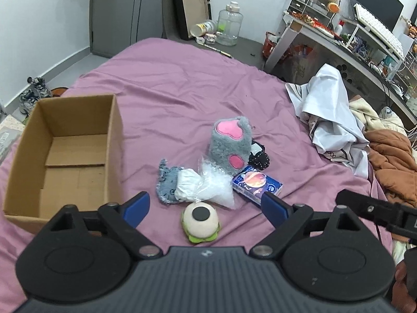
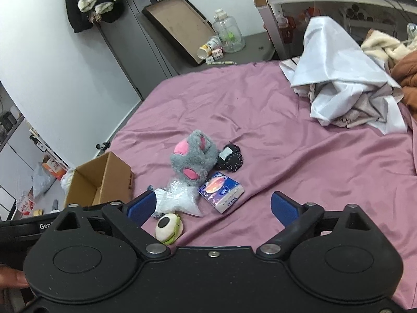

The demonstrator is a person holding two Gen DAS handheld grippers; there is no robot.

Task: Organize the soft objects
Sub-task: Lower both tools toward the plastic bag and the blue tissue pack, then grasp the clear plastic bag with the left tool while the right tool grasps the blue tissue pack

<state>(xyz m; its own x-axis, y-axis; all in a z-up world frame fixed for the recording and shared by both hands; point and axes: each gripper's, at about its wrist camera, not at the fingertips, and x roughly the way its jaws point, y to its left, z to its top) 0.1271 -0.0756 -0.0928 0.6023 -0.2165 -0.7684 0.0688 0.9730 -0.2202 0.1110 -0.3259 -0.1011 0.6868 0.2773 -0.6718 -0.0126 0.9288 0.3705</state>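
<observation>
A small pile lies on the purple bed sheet: a grey plush paw with pink pads, a black dotted soft item, a blue tissue pack, a clear plastic bag, a denim and white cloth bundle and a cream and green plush toy. An open cardboard box, empty, sits to the left. My left gripper is open, just above the cream toy. My right gripper is open, above the sheet near the tissue pack, plush paw and box.
Crumpled white and brown clothes lie on the bed's right side. A cluttered desk stands beyond. A clear water jug and small containers sit on the floor past the bed. Shoes lie on the floor at left.
</observation>
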